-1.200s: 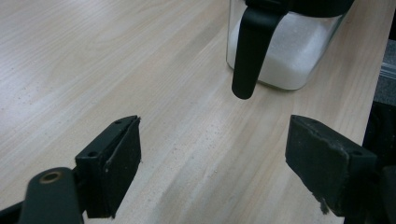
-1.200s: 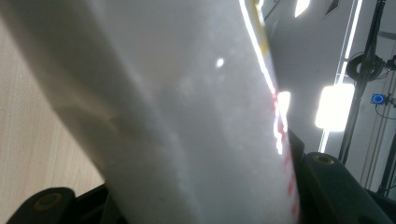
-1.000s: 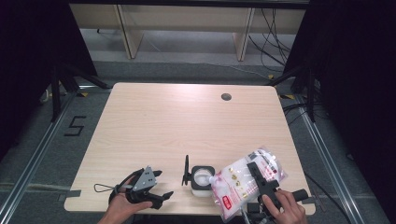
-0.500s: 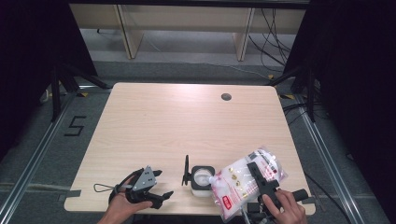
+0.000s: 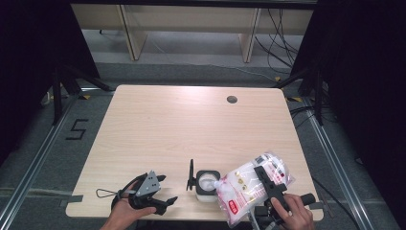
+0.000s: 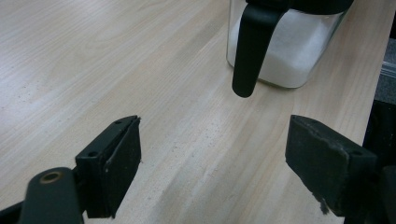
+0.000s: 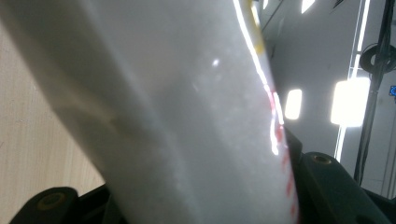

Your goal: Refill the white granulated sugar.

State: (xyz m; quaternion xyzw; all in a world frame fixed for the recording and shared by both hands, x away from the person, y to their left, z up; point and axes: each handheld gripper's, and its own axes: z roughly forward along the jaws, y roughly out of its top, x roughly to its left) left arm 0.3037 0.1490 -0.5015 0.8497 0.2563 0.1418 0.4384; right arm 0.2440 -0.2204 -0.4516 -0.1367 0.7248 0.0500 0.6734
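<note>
A clear square container [image 5: 208, 182] with a black rim holds white powder near the table's front edge; its black lid [image 5: 190, 175] stands swung open on its left. My right gripper [image 5: 268, 181] is shut on a plastic bag of white powder [image 5: 249, 189], tilted with its spout at the container's mouth. In the right gripper view the bag [image 7: 187, 116] sits between the jaws. My left gripper [image 5: 166, 189] rests open on the table left of the container, holding nothing. In the left gripper view the container [image 6: 289, 56] and its lid [image 6: 250, 51] lie ahead of the gripper [image 6: 212, 158].
The light wooden table [image 5: 191, 124] has a cable hole [image 5: 232, 99] at its back right. Dark stands flank the table, with shelving and cables behind. A "5" [image 5: 76, 129] is taped on the floor at left.
</note>
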